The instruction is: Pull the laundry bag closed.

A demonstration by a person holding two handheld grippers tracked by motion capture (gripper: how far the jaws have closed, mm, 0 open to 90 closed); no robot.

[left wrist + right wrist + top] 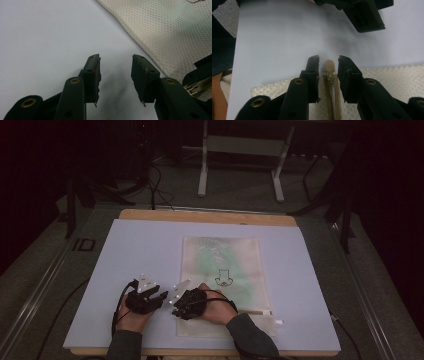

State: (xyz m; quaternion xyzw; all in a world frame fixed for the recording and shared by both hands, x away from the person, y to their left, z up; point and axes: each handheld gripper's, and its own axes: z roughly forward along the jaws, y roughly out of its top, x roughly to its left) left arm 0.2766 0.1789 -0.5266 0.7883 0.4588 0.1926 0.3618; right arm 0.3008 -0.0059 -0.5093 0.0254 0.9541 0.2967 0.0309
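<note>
One cream mesh zip pouch (pixel 222 270), one tan zip pull (pixel 329 66), two black tongs: left (pixel 159 298), right (pixel 176 310); one pale lilac bench (pixel 130 250).

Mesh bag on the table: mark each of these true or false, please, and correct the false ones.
1. The mesh bag lies flat on the pale table cover. True.
2. The right gripper has the tan zipper pull between its jaws. True.
3. The left gripper grips a corner of the bag. False: its jaws stand apart over bare cover, with the bag off to one side.
4. The bag is plain, with no print. False: a small dark drawing shows on it, over a green tint.
5. The zipper runs along the bag's far edge. False: it sits at the near end.
</note>
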